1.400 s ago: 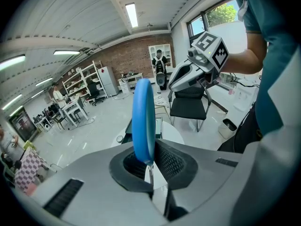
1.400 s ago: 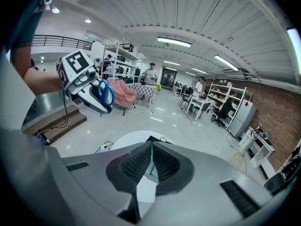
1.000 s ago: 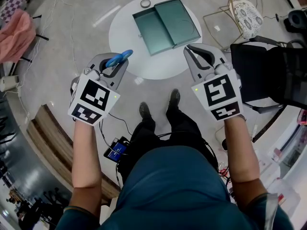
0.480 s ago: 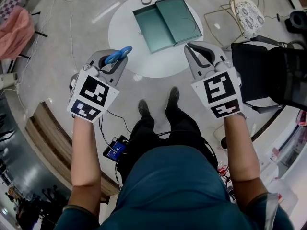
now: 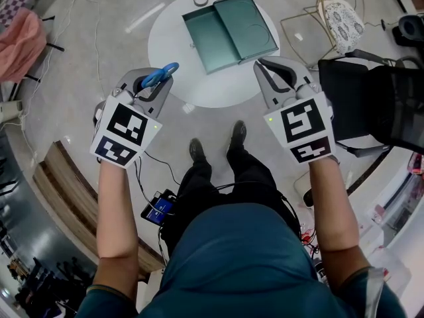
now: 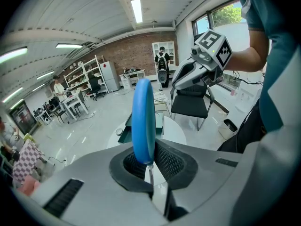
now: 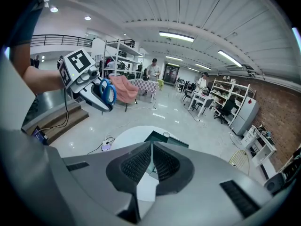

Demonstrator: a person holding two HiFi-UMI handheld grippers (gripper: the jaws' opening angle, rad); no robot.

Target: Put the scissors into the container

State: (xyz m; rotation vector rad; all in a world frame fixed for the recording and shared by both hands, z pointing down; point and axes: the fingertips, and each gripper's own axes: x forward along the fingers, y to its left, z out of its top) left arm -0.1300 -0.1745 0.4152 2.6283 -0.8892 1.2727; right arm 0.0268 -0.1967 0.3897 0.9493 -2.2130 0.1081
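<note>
In the head view my left gripper (image 5: 167,79) is shut on the blue-handled scissors (image 5: 159,77), held in the air short of the round white table (image 5: 169,45). The left gripper view shows the blue handle loop (image 6: 143,120) standing up between the pads, with a thin metal part below it. The teal container (image 5: 228,26) lies open on the table, two shallow halves side by side. My right gripper (image 5: 262,64) is shut on nothing, level with the left one, just off the table's right edge. The right gripper view shows the left gripper (image 7: 90,86) with the scissors (image 7: 108,92).
A roll of tape (image 5: 201,0) sits at the table's far edge. To the right are a black chair (image 5: 371,101) and a gold wire chair (image 5: 338,15). Cables and a wooden step (image 5: 66,191) lie on the floor at the left. The person's feet (image 5: 215,150) stand near the table.
Both grippers have drifted slightly, the left one a little to the left and farther forward. The scissors stay gripped and the right gripper stays shut.
</note>
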